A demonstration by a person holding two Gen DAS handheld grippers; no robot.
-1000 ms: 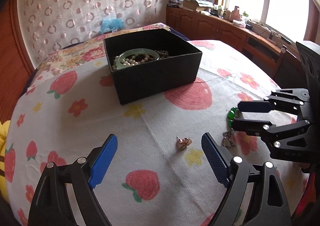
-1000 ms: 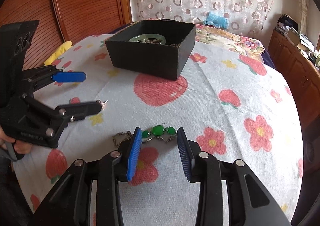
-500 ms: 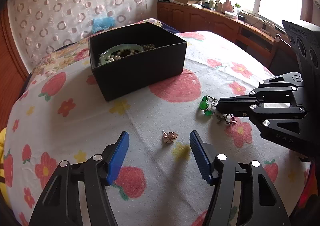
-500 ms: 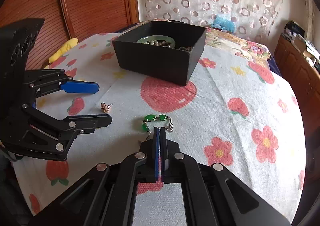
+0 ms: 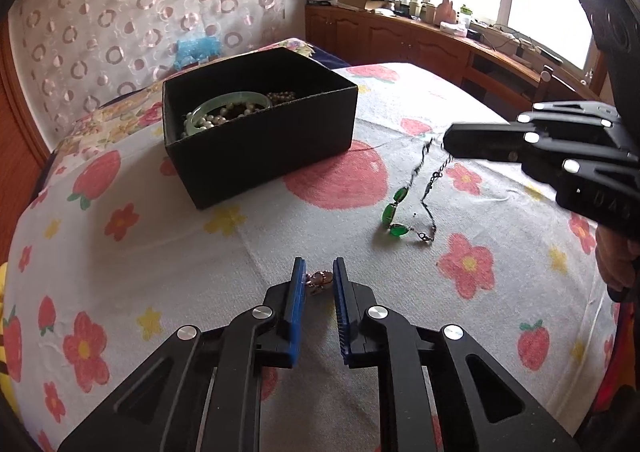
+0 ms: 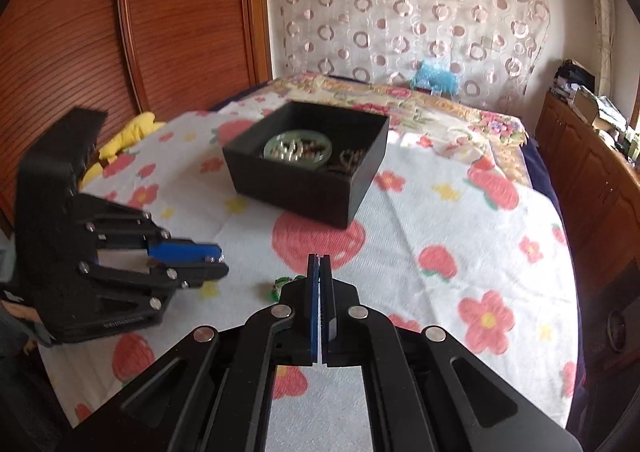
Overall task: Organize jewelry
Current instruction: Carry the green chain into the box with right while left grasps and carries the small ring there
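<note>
A black open box (image 5: 256,140) holds a jade bangle (image 5: 228,104) and pearl strands; it also shows in the right wrist view (image 6: 308,188). My left gripper (image 5: 319,276) is shut on a small rose-gold earring (image 5: 319,279) at cloth level. My right gripper (image 5: 448,144) is shut on the chain of a green-stone bracelet (image 5: 394,212), which hangs from it with its lower end touching the cloth. In the right wrist view my right gripper (image 6: 319,264) is shut, and only a bit of the green stones (image 6: 280,286) shows below it.
The table wears a white cloth (image 5: 200,252) printed with strawberries and flowers. A wooden sideboard (image 5: 420,40) with clutter runs along the window on the right. A wooden panel (image 6: 100,52) and patterned curtain (image 6: 400,12) stand behind. A yellow object (image 6: 128,132) lies at the left edge.
My left gripper has shut around the earring. My right gripper, shut on the bracelet chain, has risen and lifted most of the bracelet off the cloth toward the box.
</note>
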